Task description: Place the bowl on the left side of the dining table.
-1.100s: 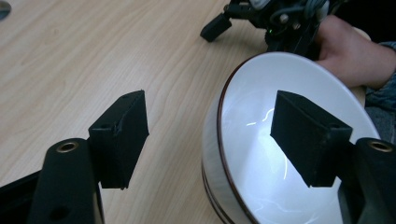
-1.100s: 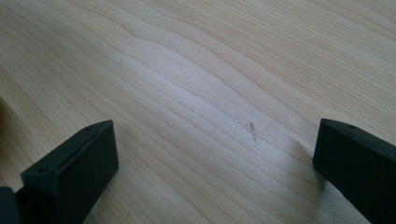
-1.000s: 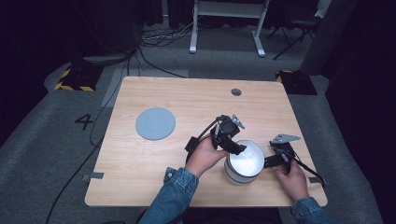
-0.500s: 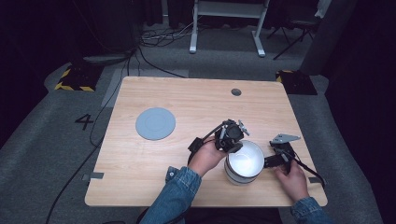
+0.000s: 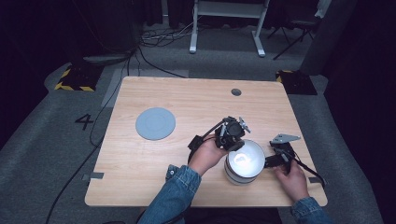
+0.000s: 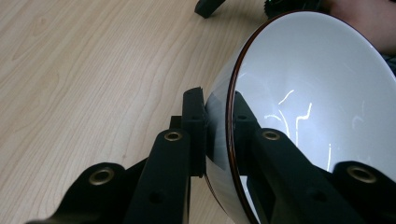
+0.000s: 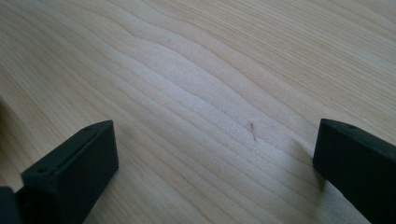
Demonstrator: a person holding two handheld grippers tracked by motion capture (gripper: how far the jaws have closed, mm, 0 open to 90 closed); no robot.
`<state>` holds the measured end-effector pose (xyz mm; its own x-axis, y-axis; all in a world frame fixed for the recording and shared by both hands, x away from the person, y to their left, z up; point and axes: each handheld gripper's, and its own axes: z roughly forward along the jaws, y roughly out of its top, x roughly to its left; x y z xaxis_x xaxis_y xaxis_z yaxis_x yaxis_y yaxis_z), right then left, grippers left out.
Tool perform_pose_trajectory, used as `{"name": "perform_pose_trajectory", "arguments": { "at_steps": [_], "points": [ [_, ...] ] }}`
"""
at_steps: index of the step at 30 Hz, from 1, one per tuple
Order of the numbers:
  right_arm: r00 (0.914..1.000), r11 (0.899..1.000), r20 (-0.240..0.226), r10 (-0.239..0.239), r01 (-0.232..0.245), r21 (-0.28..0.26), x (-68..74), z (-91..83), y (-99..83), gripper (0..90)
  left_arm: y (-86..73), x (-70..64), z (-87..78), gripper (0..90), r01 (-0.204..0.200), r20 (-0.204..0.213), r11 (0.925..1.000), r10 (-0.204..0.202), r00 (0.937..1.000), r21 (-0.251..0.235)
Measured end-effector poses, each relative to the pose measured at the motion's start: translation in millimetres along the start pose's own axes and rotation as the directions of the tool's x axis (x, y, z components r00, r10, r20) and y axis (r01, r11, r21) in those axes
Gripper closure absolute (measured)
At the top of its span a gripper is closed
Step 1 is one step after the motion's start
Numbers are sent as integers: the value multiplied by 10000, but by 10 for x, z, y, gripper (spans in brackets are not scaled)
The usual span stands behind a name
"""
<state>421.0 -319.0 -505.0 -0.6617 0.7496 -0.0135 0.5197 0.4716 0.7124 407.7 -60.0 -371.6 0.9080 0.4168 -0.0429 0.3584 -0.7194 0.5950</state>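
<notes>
We see the left hand-held gripper (image 5: 232, 135) clamped on the rim of a white bowl (image 5: 243, 160), one black jaw outside the wall and the other inside it. In the left gripper view the bowl (image 6: 308, 93) is cut off by the right and bottom edges, so we cannot see its base there; its inside is glossy white with bright streaks of reflected light, and a thin dark line runs along the rim. From the high view the bowl appears to top a short stack of white bowls near the front edge of the table (image 5: 187, 98), though we cannot count how many lie beneath.

The right hand-held gripper (image 5: 279, 150) sits just beside the bowl, on its right, with its jaws spread wide and grasping nothing; in its own view we find bare pale wood grain between the two blunt black tips.

A flat round grey disc (image 5: 155, 123) lies well apart on the left of the table. Blue denim sleeves (image 5: 173, 198) enter from the bottom, partly cropped.
</notes>
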Motion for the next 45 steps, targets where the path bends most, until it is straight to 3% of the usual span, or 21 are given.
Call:
{"name": "perform_pose_trajectory", "arguments": {
  "at_steps": [8,11,14,15,17,21,23,28,30,34,38,41,45],
  "points": [
    [10000,10000,-1,-22,22,-23,-1,1,1,3,101,17,-164,815,235,-85,9992,-238,9997,-317],
    [10000,10000,-1,-22,22,-25,-1,1,1,3,142,45,-242,815,24,-34,9974,-27,10000,-719],
    [10000,9999,23,94,-94,-57,7,5,4,3,176,26,-336,814,164,-54,9953,-170,9998,-957],
    [10000,9999,23,96,-96,-57,7,5,4,3,185,32,-358,814,42,-150,9947,-58,9999,-1029],
    [9999,9999,22,100,-99,-58,7,5,4,3,193,37,-408,812,116,-169,9910,-140,9998,-1333],
    [9999,9999,28,98,-98,-51,8,4,4,3,176,96,-474,813,482,287,9799,-434,9986,-1938],
    [10000,10000,24,88,-88,-24,7,3,4,3,173,103,-512,813,585,114,9765,-574,9983,-2073],
    [10000,9999,26,96,-96,-61,7,5,4,3,165,131,-617,813,604,-508,9785,-717,9961,-1973],
    [9999,9999,26,101,-101,-59,8,5,4,3,147,159,-650,813,893,-643,9733,-1050,9924,-2115],
    [10000,10000,28,58,-58,-67,5,6,3,3,122,257,-688,812,1199,-964,9715,-1418,9852,-2043],
    [10000,10000,4,-36,36,-14,-2,1,0,3,91,349,-724,812,1580,-1163,9652,-1848,9759,-2082],
    [10000,10000,12,-62,62,15,-4,-1,-1,3,70,395,-744,812,1714,-1264,9601,-2024,9711,-2209],
    [10000,10000,16,-55,55,22,-4,-1,-1,3,31,516,-805,812,1939,-1552,9521,-2341,9598,-2365]
  ]
}}
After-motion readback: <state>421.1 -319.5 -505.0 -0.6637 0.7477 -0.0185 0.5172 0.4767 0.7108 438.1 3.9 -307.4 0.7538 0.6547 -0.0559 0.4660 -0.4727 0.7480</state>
